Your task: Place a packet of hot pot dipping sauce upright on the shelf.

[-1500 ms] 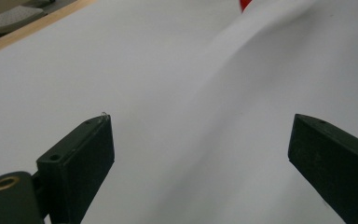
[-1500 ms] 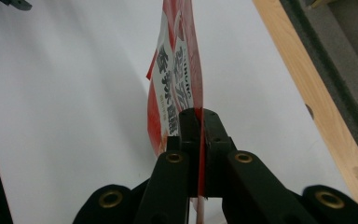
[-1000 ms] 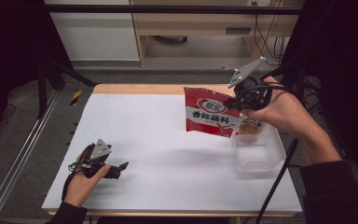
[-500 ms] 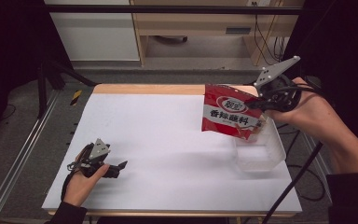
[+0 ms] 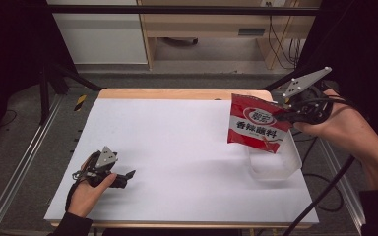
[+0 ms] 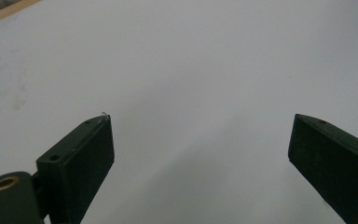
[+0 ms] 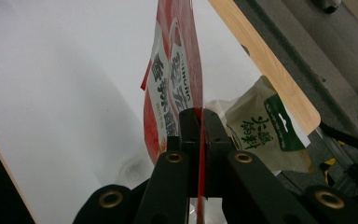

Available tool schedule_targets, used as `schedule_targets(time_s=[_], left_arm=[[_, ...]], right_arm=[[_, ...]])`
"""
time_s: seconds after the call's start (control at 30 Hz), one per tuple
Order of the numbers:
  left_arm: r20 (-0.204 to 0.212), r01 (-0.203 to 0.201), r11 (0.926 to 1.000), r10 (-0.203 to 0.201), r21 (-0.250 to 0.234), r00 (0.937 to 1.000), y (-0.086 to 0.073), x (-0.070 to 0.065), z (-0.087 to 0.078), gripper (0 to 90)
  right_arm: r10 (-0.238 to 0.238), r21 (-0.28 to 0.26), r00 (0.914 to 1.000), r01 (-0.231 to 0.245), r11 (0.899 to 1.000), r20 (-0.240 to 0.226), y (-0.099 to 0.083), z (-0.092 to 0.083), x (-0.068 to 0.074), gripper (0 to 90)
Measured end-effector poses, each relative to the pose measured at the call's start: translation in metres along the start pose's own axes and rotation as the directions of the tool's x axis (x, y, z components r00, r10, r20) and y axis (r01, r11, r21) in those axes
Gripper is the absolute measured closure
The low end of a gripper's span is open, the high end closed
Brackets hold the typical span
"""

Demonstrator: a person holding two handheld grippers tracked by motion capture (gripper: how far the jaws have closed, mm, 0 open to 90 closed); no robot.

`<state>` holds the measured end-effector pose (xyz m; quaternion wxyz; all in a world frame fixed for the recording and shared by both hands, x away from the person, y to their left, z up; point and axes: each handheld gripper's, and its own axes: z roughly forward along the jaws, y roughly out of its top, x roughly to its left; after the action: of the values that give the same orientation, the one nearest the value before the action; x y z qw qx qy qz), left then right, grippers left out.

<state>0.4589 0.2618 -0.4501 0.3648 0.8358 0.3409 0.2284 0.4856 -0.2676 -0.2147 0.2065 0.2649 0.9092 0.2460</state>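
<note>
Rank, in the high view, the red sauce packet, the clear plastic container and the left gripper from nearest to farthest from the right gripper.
1. Red sauce packet: clamped in the right gripper, hanging at the table's right side.
2. Clear plastic container: just below the packet, near the right edge.
3. Left gripper: far across, at the near left.

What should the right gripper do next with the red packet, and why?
Probably lower it into the clear plastic bin. The right gripper is shut on the red packet by one edge, and the packet hangs in the air over the bin's far side. The right gripper view shows a beige and green packet beneath it. The left gripper rests open on the table.
</note>
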Motion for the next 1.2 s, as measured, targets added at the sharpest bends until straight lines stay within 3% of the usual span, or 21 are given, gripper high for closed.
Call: schedule_targets(time_s=[0.73,1.2], left_arm=[[0.006,-0.002,1.0000,0.002,0.002,1.0000,0.000,0.000,0.000,6.6],[0.011,-0.007,1.0000,0.007,0.004,0.9999,0.000,-0.001,0.001,6.6]], right_arm=[[0.075,0.044,0.9966,-0.077,0.996,0.032,-0.047,-0.016,-0.015,90.0],[0.115,0.059,0.9931,-0.116,0.991,0.020,-0.064,0.005,-0.023,90.0]])
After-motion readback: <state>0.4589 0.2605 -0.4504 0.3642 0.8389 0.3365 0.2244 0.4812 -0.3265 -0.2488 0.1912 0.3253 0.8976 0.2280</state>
